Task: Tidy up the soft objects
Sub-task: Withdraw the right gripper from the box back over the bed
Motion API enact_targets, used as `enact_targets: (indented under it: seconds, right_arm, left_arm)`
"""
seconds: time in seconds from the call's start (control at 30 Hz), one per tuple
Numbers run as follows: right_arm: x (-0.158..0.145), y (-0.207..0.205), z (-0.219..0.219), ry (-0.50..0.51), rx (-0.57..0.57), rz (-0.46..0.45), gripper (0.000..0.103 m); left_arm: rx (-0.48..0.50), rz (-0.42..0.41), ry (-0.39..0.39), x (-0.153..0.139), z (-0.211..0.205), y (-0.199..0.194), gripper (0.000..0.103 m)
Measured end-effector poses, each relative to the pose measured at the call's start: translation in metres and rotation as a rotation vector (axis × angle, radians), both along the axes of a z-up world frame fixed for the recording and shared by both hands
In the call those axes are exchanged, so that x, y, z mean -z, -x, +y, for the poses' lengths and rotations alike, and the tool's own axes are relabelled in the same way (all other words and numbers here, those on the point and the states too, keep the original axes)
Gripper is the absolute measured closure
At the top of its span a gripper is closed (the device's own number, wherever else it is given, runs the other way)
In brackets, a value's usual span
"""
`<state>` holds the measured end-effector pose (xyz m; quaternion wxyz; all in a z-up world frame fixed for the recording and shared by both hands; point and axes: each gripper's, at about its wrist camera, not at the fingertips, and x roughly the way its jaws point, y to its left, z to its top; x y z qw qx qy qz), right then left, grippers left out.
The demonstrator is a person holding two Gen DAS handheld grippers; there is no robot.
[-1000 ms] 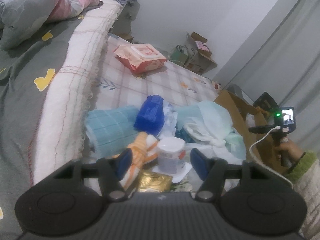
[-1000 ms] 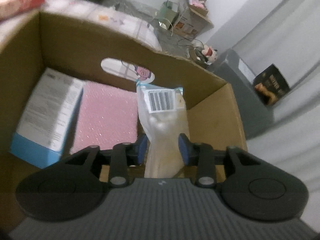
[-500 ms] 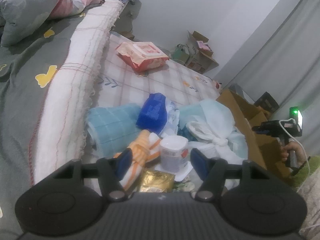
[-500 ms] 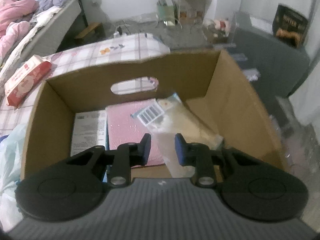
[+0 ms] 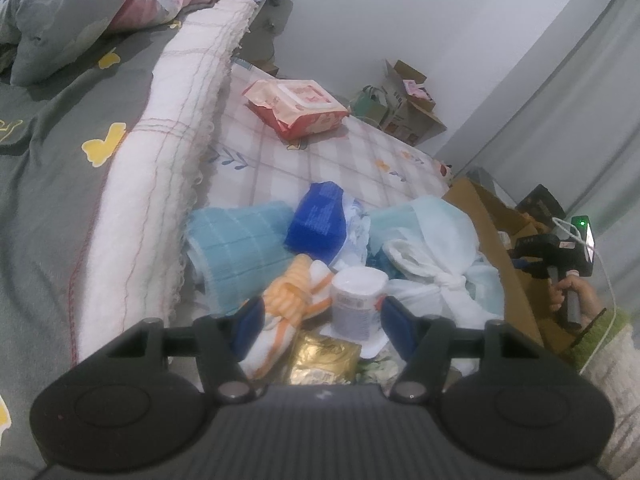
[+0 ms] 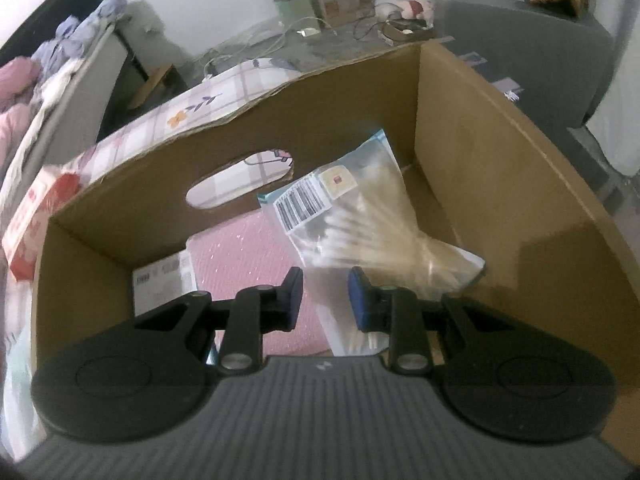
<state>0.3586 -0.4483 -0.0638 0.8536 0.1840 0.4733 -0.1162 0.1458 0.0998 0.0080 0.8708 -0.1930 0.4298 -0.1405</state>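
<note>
Two hand-held grippers are in use. In the right wrist view, the right hand-held gripper (image 6: 325, 298) sits low in the frame above the cardboard box (image 6: 472, 168), jaws apart with nothing between them. A clear bag of cotton swabs (image 6: 360, 220) lies at frame centre inside the box, leaning against the far right corner and partly overlapping a pink padded pack (image 6: 248, 256); a white printed carton (image 6: 164, 284) lies to its left. The bag appears to be released and resting on its own, which suggests the deposit step is finished.

In the left wrist view, the left hand-held gripper (image 5: 320, 314) hangs at lower centre, jaws wide apart, over the pile of soft items on the checked mat (image 5: 312, 160) beside the bed (image 5: 60, 152). Between the jaws stand a white lidded jar (image 5: 358, 300) and an orange-striped cloth (image 5: 288, 296). Behind them lie a blue towel (image 5: 236, 244), a blue packet (image 5: 320, 220) and a pale knotted bag (image 5: 432, 248). This position probably prepares the next pick.
</note>
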Motion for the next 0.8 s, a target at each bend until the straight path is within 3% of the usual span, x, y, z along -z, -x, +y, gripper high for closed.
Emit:
enact_targets:
  seconds: [0.23, 0.47, 0.63, 0.8]
  right_arm:
    - [-0.004, 0.009, -0.008, -0.038, 0.058, -0.047, 0.077]
    - [-0.04, 0.042, -0.013, -0.116, 0.071, -0.125, 0.074]
    - [-0.08, 0.073, 0.008, -0.164, -0.005, -0.185, 0.07]
    - [-0.114, 0.093, 0.057, -0.245, -0.147, -0.216, 0.062]
  left_arm:
    - [-0.007, -0.024, -0.045, -0.002, 0.001, 0.007, 0.031]
    - [-0.006, -0.053, -0.093, -0.004, 0.005, 0.018, 0.028]
    - [0.006, -0.086, -0.124, -0.006, 0.003, 0.026, 0.027]
    - [0.024, -0.117, -0.158, -0.008, -0.003, 0.031, 0.027]
